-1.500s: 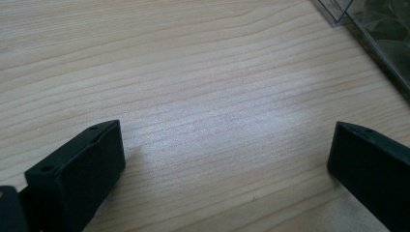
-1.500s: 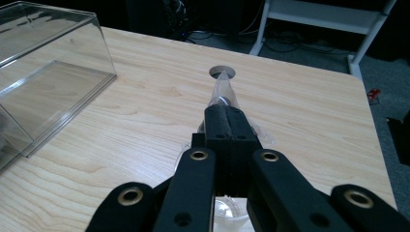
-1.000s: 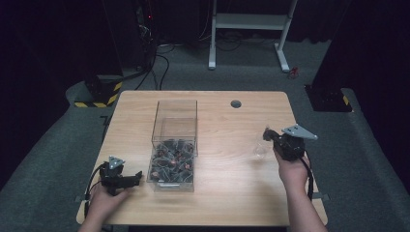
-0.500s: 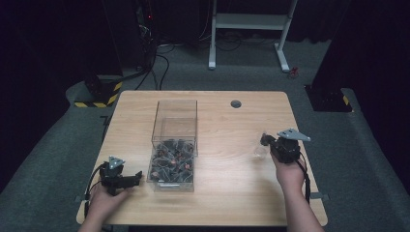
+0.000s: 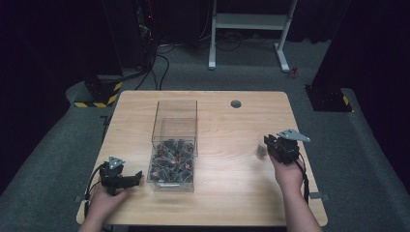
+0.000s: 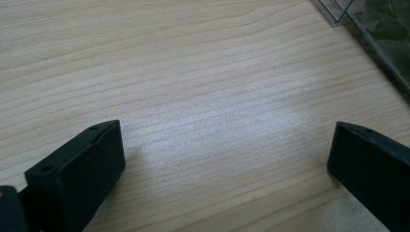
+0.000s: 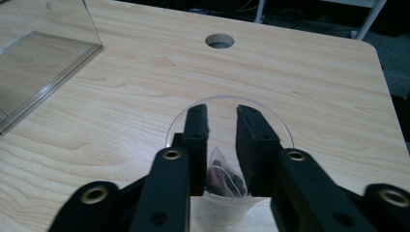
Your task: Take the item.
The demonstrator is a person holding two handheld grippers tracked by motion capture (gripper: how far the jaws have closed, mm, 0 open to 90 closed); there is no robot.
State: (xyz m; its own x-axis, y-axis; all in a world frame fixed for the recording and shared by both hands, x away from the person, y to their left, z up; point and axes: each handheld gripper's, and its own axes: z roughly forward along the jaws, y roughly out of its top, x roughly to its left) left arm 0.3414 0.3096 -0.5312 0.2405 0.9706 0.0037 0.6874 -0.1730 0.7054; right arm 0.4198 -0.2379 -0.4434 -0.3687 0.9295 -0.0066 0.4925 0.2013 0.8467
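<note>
**R jaws slack inside cup, packet dropped in**

Seen from high view: pale wood table [image 5: 232, 125], clear box [image 5: 174, 116] a bit to 9 o'clock of centre, long side running 12 to 6. Heap of dark packets [image 5: 170, 162] filling the box's 6 o'clock half; 12 o'clock half bare.

Right gripper [image 5: 267, 142] at approx 4 o'clock on the tabletop, held in right hand [image 5: 287, 174], grey plate on top, jaws aimed toward 10 o'clock. Clear cup [image 5: 261, 151] just at the jaw tips, blurred and faint from here.

Right gripper view, w/ more detail: right gripper [image 7: 222, 113] w/ both jaws dipped inside the cup [image 7: 275, 118], tips just under the rim at 12 o'clock. Narrow gap btwn jaws, and just been opening. Small clear packet [image 7: 225, 176] w/ dark bits inside, low in the cup, btwn the jaws near their base. No clear press of pads on it, so read as let go. Round hole [image 7: 220, 41] in the table at 12 o'clock beyond the cup; box [image 7: 48, 58] off at 10 o'clock.

Left gripper [image 5: 139, 177] at approx 8 o'clock on the tabletop, in left hand [image 5: 104, 200], jaws aimed to 3 o'clock at the box's near corner, just beside it, not touching. Left gripper view: left gripper [image 6: 225, 133] jaws wide apart, bare wood btwn them, box corner [image 6: 377, 34] at 1 o'clock.
</note>
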